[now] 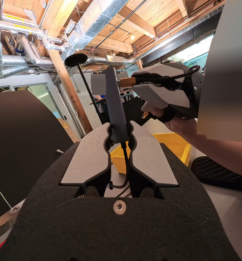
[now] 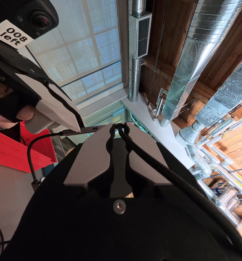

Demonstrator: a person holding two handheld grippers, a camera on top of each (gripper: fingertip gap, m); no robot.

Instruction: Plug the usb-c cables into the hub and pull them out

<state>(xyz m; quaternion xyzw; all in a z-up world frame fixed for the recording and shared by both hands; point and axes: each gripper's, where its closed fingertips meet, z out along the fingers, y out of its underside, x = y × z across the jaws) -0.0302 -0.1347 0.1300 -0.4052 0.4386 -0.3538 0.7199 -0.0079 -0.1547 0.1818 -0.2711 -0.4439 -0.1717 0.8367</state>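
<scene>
My left gripper (image 1: pixel 119 130) is shut on the lower end of a slim grey hub (image 1: pixel 114 101) and holds it upright in the air. The hub's own black cable (image 1: pixel 125 159) hangs down between the fingers. My right gripper (image 1: pixel 133 80) comes in from the right, shut on an orange usb-c plug (image 1: pixel 128 82). The plug's metal tip meets the hub's right edge near the top; I cannot tell how deep it sits. In the right wrist view my right gripper (image 2: pixel 118 125) clamps the black cable (image 2: pixel 138 146), with the hub (image 2: pixel 92 129) and left gripper (image 2: pixel 79 129) just to its left.
A yellow bin (image 1: pixel 172 142) stands below and behind the hub, and a red bin (image 2: pixel 18 148) sits at the left. A black padded mat (image 1: pixel 216 172) lies under the person's forearm (image 1: pixel 219 149). A dark panel (image 1: pixel 25 141) and a black stand (image 1: pixel 83 79) are to the left. One gripper's finger ends stand about 6 cm off the other's. The dark panel (image 1: pixel 25 141) lies around 40 cm away from my left fingertips.
</scene>
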